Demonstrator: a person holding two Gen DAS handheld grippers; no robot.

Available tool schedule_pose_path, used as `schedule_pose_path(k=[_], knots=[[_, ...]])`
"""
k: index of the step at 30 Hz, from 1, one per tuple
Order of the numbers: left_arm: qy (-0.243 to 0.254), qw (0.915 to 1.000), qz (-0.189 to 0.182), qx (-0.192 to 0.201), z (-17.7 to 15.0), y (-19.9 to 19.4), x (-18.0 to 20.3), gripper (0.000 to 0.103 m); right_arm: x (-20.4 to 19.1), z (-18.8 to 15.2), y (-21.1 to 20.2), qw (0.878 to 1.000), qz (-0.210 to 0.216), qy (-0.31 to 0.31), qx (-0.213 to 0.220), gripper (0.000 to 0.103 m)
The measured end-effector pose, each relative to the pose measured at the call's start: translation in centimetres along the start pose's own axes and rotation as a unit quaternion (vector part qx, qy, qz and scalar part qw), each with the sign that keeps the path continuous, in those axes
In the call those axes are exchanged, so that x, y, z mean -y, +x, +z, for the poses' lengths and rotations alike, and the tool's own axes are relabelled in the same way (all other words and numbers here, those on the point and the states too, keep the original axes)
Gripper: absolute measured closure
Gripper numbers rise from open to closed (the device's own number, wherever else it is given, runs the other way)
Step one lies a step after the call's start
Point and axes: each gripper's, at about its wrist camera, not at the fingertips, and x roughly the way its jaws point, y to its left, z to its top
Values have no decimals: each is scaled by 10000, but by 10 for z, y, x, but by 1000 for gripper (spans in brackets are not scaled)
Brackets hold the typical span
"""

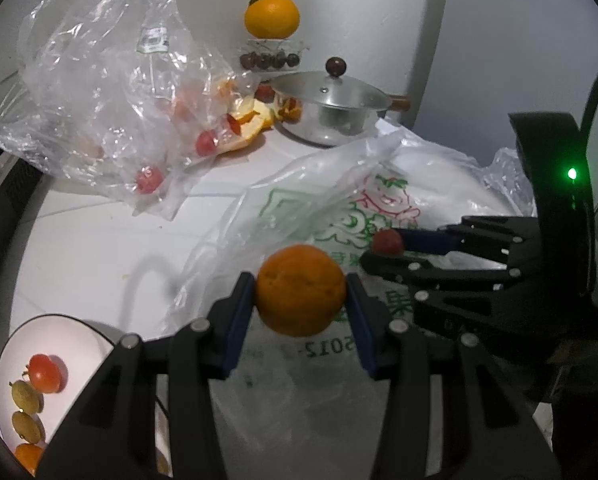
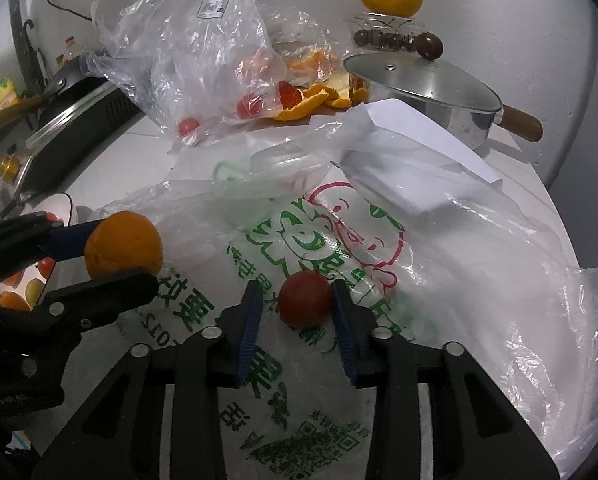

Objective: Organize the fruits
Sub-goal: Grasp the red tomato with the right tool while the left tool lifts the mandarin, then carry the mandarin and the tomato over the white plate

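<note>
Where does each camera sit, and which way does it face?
Left wrist: on the left gripper, looking down along its fingers at the held orange; right gripper enters at right.
Right wrist: on the right gripper, facing the red fruit over the printed bag.
Shared: both fruits, pot.

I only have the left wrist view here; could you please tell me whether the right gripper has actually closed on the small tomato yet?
Observer: Not fully. The right wrist view shows the tomato resting on the printed bag between the pads of the right gripper, with a gap on one side.
Operator: Is anything lying beyond it that I cannot see?
Observer: Yes, a white sheet of paper lies over the bag, just in front of the pot.
Operator: And off to the side?
Observer: A dark pan sits at the far left, past the clear bag.
</note>
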Motion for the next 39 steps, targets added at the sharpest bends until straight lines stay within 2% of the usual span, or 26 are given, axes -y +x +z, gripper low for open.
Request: schedule_pose_path(k=[4, 18, 39], knots=[[7, 10000, -16, 9, -1, -1, 0, 57, 0, -1, 0, 10000, 7, 4, 10, 75], [38, 10000, 6, 86, -3, -12, 7, 57, -2, -4, -15, 9999, 40, -21, 155, 76], [146, 9989, -50, 436, -7, -58, 23, 57, -17, -10, -65, 9987, -94, -70, 505, 76]])
